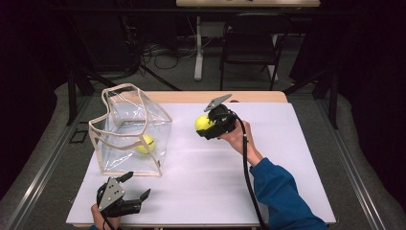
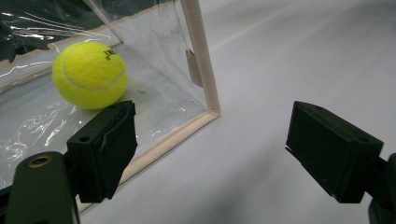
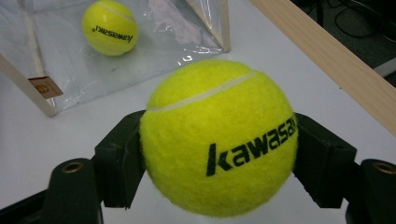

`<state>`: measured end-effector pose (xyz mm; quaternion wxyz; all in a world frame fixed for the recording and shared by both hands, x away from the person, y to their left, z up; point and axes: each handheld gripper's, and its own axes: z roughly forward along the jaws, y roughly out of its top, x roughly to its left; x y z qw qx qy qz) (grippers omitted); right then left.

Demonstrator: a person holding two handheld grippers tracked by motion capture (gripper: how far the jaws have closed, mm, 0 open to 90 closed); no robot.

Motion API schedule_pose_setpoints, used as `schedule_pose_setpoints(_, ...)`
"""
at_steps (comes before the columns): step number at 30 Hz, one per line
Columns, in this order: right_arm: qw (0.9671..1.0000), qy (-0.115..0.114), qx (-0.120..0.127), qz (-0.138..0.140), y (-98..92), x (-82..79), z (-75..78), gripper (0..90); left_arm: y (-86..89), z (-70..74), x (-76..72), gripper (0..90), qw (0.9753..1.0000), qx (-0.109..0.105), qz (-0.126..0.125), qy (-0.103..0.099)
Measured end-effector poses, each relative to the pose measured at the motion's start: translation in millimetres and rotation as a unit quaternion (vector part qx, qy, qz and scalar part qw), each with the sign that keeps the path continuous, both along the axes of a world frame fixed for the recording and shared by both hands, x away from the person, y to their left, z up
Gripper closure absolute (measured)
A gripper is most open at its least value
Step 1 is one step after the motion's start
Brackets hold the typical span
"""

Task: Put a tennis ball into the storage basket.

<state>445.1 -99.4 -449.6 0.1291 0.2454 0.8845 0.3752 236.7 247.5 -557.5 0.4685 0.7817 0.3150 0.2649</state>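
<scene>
White table [image 1: 201, 172]: right gripper [image 1: 207, 125] fingers clamping upright-lettered tennis ball [image 1: 203, 123]; left gripper [image 1: 135, 186] fingers spread, empty.

White table top [image 1: 201, 191] with a strip of pale wood along its far edge [image 1: 215, 97]. One thing rests directly on it — a clear plastic bag [image 1: 128, 139] with beige trim, standing upright at about ten o'clock from the table's centre, its near corner on the white surface [image 2: 212, 114].
</scene>
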Motion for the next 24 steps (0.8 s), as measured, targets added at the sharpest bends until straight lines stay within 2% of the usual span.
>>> schedule_pose_setpoints(24, 0.9996, -0.013, 0.021, 0.014, 12.1, -1.4, 20.9, 25.7, -0.1, 0.0, -0.3, 16.1, 1.0000, -0.002, 0.001, -0.002)
